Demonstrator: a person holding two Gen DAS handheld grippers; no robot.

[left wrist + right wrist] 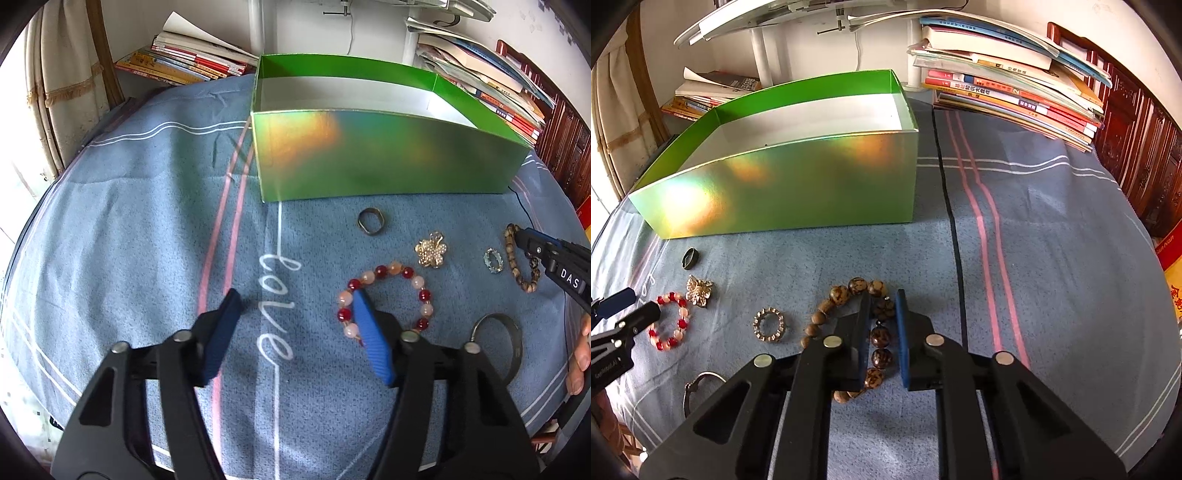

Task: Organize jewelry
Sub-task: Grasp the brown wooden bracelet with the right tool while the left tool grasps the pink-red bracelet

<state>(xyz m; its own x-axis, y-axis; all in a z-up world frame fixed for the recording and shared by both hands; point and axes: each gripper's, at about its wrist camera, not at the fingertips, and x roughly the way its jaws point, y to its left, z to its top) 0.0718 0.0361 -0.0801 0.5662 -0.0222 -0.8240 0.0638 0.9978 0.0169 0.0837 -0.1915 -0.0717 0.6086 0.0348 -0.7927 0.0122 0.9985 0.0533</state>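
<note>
right tongs [882,332] are straddling the wooden bead bracelet [846,332] lying on the blue cloth [1052,258], jaws narrowly parted, contact unclear. left tongs [295,332] are gaping wide, holding nothing, beside the red bead bracelet [384,299]. green box [798,192] is standing behind.

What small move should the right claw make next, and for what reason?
Probably close the right claw a little more on the brown bead bracelet. Its fingers straddle the bracelet's beads, which lie flat on the blue cloth with a gap showing on each side. The green box stands open behind. The left claw hangs open beside the red and pink bracelet.
</note>
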